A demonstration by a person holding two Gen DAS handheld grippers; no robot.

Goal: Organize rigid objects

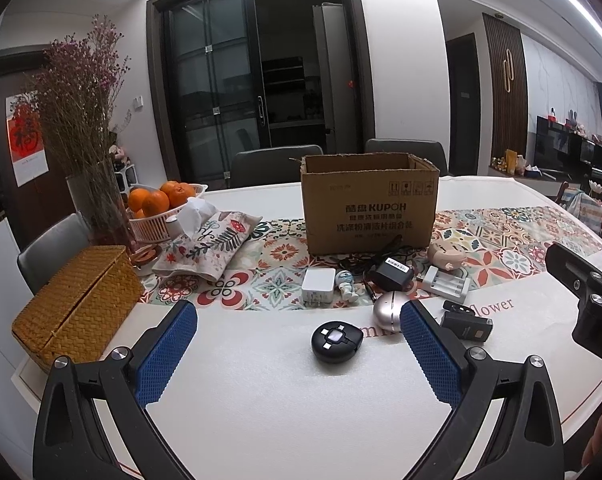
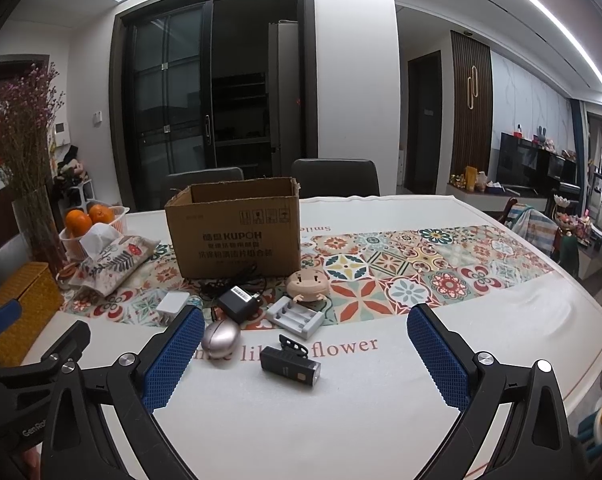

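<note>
An open cardboard box (image 1: 369,204) (image 2: 235,232) stands on the patterned runner. In front of it lie a white charger cube (image 1: 318,283) (image 2: 172,303), a small astronaut figure (image 1: 347,283), a black power adapter (image 1: 393,273) (image 2: 239,301) with its cable, a white battery charger (image 1: 447,283) (image 2: 295,317), a beige cartoon gadget (image 1: 447,255) (image 2: 307,282), a silver egg-shaped case (image 1: 389,311) (image 2: 220,339), a black rectangular device (image 1: 467,326) (image 2: 290,366) and a round black cable case (image 1: 337,340). My left gripper (image 1: 299,322) is open, the round case just ahead between its fingers. My right gripper (image 2: 305,326) is open above the black device.
At the left stand a woven wicker box (image 1: 77,304) (image 2: 19,312), a fabric tissue pouch (image 1: 205,244) (image 2: 113,260), a white basket of oranges (image 1: 161,204) (image 2: 89,220) and a vase of dried flowers (image 1: 89,128). Two grey chairs (image 1: 277,164) stand behind the table.
</note>
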